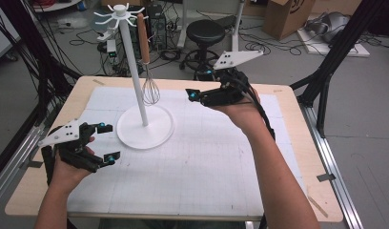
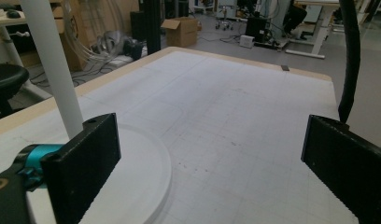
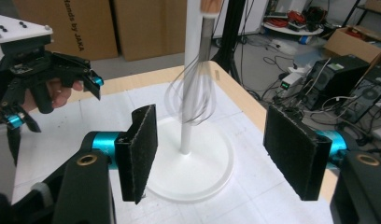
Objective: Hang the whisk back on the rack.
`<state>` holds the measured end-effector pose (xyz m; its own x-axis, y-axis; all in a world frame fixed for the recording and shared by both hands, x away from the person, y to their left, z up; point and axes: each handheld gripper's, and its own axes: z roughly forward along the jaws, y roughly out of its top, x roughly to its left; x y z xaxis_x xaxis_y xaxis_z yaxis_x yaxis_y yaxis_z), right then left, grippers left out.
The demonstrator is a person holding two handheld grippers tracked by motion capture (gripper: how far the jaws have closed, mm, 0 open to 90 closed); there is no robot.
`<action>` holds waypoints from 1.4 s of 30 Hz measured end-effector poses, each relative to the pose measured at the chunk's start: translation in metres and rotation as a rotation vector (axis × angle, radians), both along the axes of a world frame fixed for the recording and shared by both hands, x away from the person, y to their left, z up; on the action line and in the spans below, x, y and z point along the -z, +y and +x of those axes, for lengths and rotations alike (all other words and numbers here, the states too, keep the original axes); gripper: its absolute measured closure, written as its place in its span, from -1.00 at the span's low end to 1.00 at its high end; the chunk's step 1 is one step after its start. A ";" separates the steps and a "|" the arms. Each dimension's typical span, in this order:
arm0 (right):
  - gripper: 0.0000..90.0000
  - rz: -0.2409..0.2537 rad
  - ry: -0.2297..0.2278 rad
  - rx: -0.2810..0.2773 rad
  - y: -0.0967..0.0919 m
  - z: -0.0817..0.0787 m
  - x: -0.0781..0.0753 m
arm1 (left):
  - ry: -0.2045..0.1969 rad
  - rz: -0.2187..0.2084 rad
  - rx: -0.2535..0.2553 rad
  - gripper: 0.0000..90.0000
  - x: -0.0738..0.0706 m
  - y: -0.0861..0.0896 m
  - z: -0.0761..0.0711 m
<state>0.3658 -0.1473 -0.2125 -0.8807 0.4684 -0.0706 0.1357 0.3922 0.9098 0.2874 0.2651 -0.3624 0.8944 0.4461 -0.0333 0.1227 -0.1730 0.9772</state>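
A: Where does the whisk (image 1: pixel 148 67) sit?

B: It hangs from a hook at the top of the white stand (image 1: pixel 135 76), on the far left part of the desk (image 1: pixel 297 157). Its long axis runs straight up and down: wooden handle on top, wire balloon below, just beside the stand's pole and well above the round base.

A: And which way does it lie from the tongs?

B: From the right tongs (image 1: pixel 198 93) it lies to the left, with open air between them. In the right gripper view the wire balloon (image 3: pixel 191 100) hangs dead ahead between the two pads, though farther off, so nothing is gripped. Those tongs stand wide apart and empty.

A: The other hand?

B: The left tongs (image 1: pixel 108 141) rest low at the near left, just beside the rim of the stand's base, also spread apart with nothing between them. In the left gripper view the pole (image 2: pixel 53 70) rises just past the left-hand pad.

A: So which hand is better placed?

B: Probably the right. It is up at the height of the wires and points at them, while the left sits well below. Because the whisk hangs vertically, a sideways pinch across the balloon or the handle looks like the natural approach.
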 end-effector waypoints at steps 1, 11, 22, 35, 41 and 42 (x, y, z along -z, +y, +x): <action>-0.22 0.000 0.007 0.002 -0.002 0.000 0.003 | 0.000 0.004 0.001 -0.88 0.000 0.000 0.000; -0.34 0.060 0.040 0.065 -0.039 -0.007 0.039 | 0.011 0.012 0.004 -0.88 0.004 -0.003 0.002; -0.43 0.151 0.055 0.144 -0.084 -0.032 0.106 | 0.029 0.010 0.004 -0.88 0.010 -0.007 0.004; -0.51 0.084 0.121 0.172 -0.105 -0.040 0.162 | 0.057 0.029 0.016 -0.88 0.018 -0.013 0.007; -0.54 0.101 0.134 0.156 -0.104 -0.044 0.170 | 0.061 0.012 0.017 -0.88 0.017 -0.011 0.008; -0.55 0.106 0.145 0.154 -0.104 -0.045 0.171 | 0.060 0.012 0.017 -0.88 0.017 -0.011 0.009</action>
<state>0.3211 -0.2518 -0.3839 -0.7955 0.5962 0.1084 0.3190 0.2598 0.9115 0.2963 0.2543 -0.3798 0.8984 0.4316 -0.0813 0.1776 -0.1875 0.9661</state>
